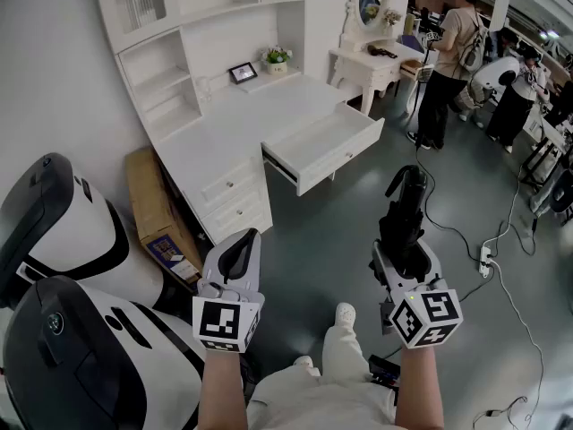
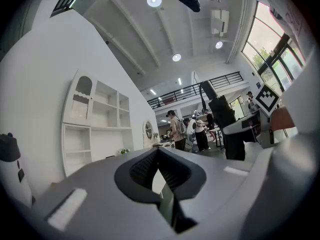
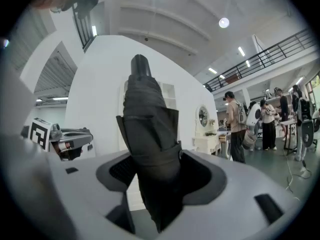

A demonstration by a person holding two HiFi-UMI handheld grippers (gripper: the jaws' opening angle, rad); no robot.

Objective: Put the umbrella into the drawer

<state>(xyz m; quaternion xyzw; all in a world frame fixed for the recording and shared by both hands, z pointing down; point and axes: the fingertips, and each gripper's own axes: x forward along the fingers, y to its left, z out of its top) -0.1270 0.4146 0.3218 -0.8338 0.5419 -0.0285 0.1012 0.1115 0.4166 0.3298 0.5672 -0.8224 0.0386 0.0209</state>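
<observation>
- Right gripper [image 3: 152,176] up close: its jaws are spread wide around a folded black umbrella [image 3: 147,119], gripping low so it rides upright, I'd say for carrying.
- Left gripper [image 2: 159,171] alongside: jaws together, nothing between them, a spare hand.
- Drawer [image 1: 324,143] stands open from the white worktop [image 1: 242,119], ahead and left of my right gripper, well apart.
- Count: two grippers, one umbrella, one open drawer; the umbrella isn't in it.

Matt black cloth umbrella [image 3: 150,139], smooth white painted drawer [image 1: 345,157], grey floor [image 1: 474,348] with a slight sheen, dull brown cardboard box [image 1: 154,200], smooth white bench [image 1: 237,124]
</observation>
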